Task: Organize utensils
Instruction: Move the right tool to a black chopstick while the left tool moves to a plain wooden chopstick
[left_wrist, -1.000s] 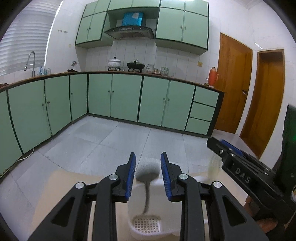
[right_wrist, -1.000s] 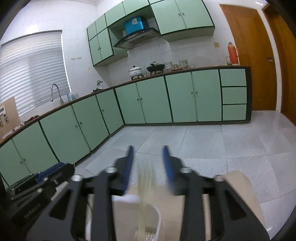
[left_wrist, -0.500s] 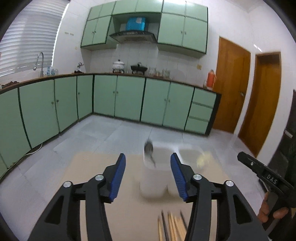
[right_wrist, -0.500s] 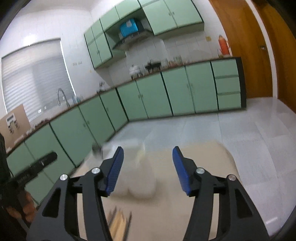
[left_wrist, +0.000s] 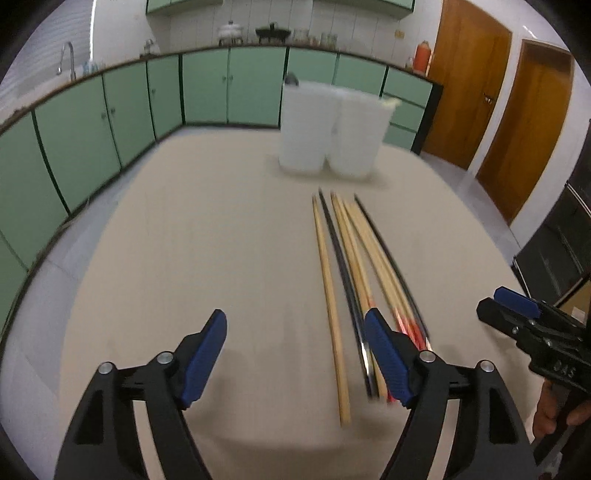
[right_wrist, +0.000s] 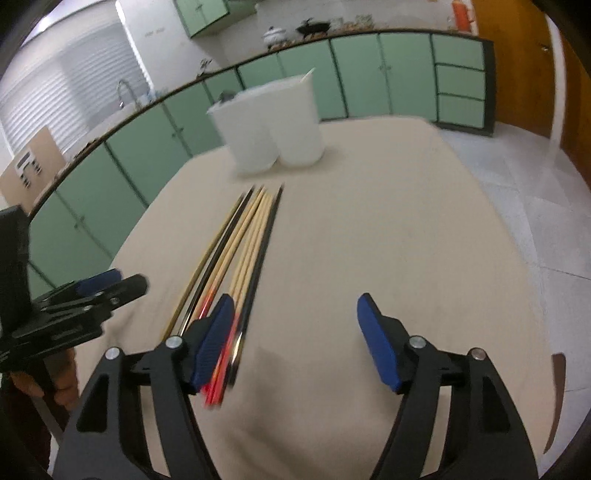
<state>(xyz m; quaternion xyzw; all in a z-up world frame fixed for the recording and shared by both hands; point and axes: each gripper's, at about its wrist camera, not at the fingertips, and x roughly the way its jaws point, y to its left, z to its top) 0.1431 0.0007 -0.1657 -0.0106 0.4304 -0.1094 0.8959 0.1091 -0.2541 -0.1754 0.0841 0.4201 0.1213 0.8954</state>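
Note:
Several chopsticks (left_wrist: 347, 258), wooden and black, some with red ends, lie side by side on the beige table (left_wrist: 221, 229); they also show in the right wrist view (right_wrist: 240, 251). A white two-part utensil holder (left_wrist: 332, 129) stands at the table's far side, with a grey utensil tip and a pale one sticking out; it also shows in the right wrist view (right_wrist: 273, 122). My left gripper (left_wrist: 295, 354) is open and empty, above the table's near edge, its right finger over the chopstick ends. My right gripper (right_wrist: 295, 339) is open and empty, its left finger over the chopstick ends.
Green floor cabinets (left_wrist: 110, 110) run along the walls past the table's far and left edges. Two wooden doors (left_wrist: 509, 110) stand at the right. A dark appliance (left_wrist: 554, 229) is beside the table's right edge. The tiled floor (right_wrist: 517, 177) lies past the table.
Both grippers have drawn back from over the white holder to the near side of the table and opened wide. The spoon and the pale utensil now rest in the holder.

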